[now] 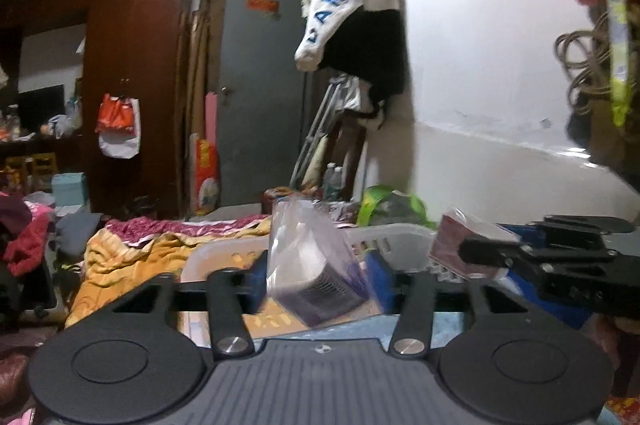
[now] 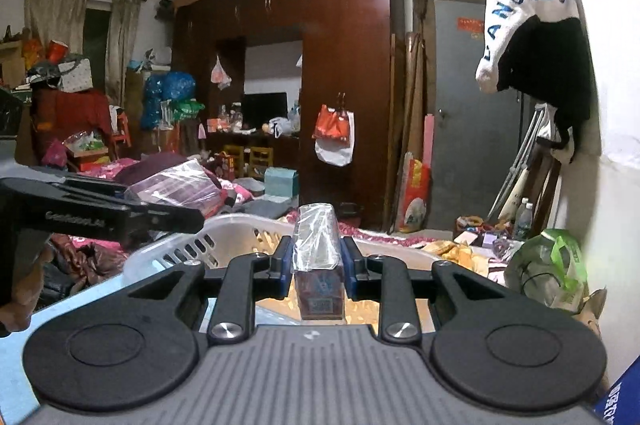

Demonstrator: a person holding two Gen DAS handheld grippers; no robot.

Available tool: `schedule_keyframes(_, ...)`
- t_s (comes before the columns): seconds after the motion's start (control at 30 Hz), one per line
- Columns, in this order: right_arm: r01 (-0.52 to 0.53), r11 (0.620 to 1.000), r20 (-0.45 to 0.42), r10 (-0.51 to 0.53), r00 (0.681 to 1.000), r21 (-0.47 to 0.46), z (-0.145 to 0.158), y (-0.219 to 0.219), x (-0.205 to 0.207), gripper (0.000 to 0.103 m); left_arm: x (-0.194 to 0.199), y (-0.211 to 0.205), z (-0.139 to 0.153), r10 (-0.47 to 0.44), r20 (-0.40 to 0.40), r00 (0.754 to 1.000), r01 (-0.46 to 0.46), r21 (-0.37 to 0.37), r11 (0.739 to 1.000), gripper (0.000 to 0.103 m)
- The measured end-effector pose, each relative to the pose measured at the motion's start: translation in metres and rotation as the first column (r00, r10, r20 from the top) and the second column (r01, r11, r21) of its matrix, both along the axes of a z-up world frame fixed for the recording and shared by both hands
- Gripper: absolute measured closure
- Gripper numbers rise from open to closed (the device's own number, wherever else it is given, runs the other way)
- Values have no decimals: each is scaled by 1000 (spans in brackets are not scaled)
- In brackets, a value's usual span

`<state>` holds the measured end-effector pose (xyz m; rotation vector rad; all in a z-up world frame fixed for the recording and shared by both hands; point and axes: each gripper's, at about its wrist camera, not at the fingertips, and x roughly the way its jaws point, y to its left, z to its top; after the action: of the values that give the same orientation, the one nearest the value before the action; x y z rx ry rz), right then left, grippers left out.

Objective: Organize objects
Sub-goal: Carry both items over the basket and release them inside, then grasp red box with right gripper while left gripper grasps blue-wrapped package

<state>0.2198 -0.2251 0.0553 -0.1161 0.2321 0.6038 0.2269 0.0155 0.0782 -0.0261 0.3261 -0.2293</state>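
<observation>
In the left wrist view, on the far left, a dark red wardrobe [image 1: 132, 65] stands against the wall, and a crumpled orange bed cover [image 1: 128, 257] lies in front of it. To the right of the cover, the left gripper [image 1: 318, 279] points nearly level over the near rim of a white plastic basket [image 1: 400, 237]. Its jaws stand rather wide, and between its blue pads [image 1: 258, 283] there is a box in clear plastic wrap [image 1: 316, 265]. This box is tilted, with one corner low, and its picture is blurred; I cannot tell if the pads press on it or only stand beside it. Further right, the right gripper [image 2: 316, 265] also points over the basket, near the other gripper and side by side with it. Its jaws are only a little apart, and a second wrapped box [image 2: 318, 237], dark red and upright, stands between its pads. A thin gap shows beside the box on the left, so the pads do not seem to squeeze it. The lower part of this box reaches below the pads, in front of the yellow things inside the basket. Far behind is a grey door [image 2: 472, 105], and to the right of it a white and black garment [image 2: 532, 25] hangs on the wall. A green bag [image 2: 560, 265] lies at the near right.
</observation>
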Motion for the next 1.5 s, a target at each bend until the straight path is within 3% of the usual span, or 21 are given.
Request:
schedule_keyframes(0.03, -1, 1000, -8, 1, 1000, -7, -2, -1, 0, 44, 2, -1, -3, 28, 3, 1000, -28, 22, 999, 11)
schedule_keyframes(0.07, 19, 1000, -12, -19, 1000, -14, -5, -1, -1, 20, 0, -2, -7, 54, 5, 999, -54, 47, 997, 11)
schedule_keyframes(0.1, 42, 999, -8, -42, 999, -17, -7, -3, -6, 11, -3, -2, -9, 63, 5, 998, -64, 67, 996, 11)
schedule_keyframes(0.17, 55, 998, 13, -55, 998, -5, -10, -11, -22, 11, -21, -1, -11, 46, 32, 998, -48, 67, 997, 11)
schedule_keyframes(0.27, 56, 997, 5, -56, 998, 59, -25, -36, -54, 0, -58, 7, -16, 4, 33, 999, -5, 21, 1000, 11)
schedule_keyframes(0.47, 92, 990, -100, -81, 992, 110, -96, -79, -114, 0, -150, 14, -67, -22, 55, 998, 25, -45, 999, 10)
schedule_keyframes(0.63, 68, 977, -203, -26, 979, 201, -131, -101, -142, 1, -180, 12, -108, -13, 3, 1000, 13, -57, 998, 10)
schedule_keyframes(0.83, 56, 981, -209, -16, 978, 185, -131, -89, -137, 8, -177, 5, -101, -24, 29, 999, 26, -72, 997, 11)
schedule_keyframes(1.03, 49, 989, -226, -16, 974, 140, -141, -77, -138, 24, -163, -30, -79, -54, 85, 995, 54, -5, 999, 11)
schedule_keyframes(1.1, 36, 992, -222, -9, 975, 117, -147, -72, -146, 28, -155, -42, -78, -54, 77, 996, 50, 47, 998, 15)
schedule_keyframes(1.17, 22, 996, -211, -4, 977, 81, -146, -64, -148, 28, -146, -47, -81, -38, 54, 998, 34, 79, 996, 26)
schedule_keyframes(1.3, -2, 1000, -185, 3, 983, 8, -148, -48, -147, 31, -130, -46, -89, -46, -10, 999, 46, 39, 998, 38)
schedule_keyframes(1.37, -9, 1000, -181, 11, 983, 10, -149, -48, -148, 39, -126, -47, -95, -44, -27, 999, 46, 53, 998, 48)
schedule_keyframes(1.5, 1, 1000, -179, 3, 984, 22, -149, -54, -152, 44, -128, -46, -98, -43, -18, 999, 44, 53, 998, 55)
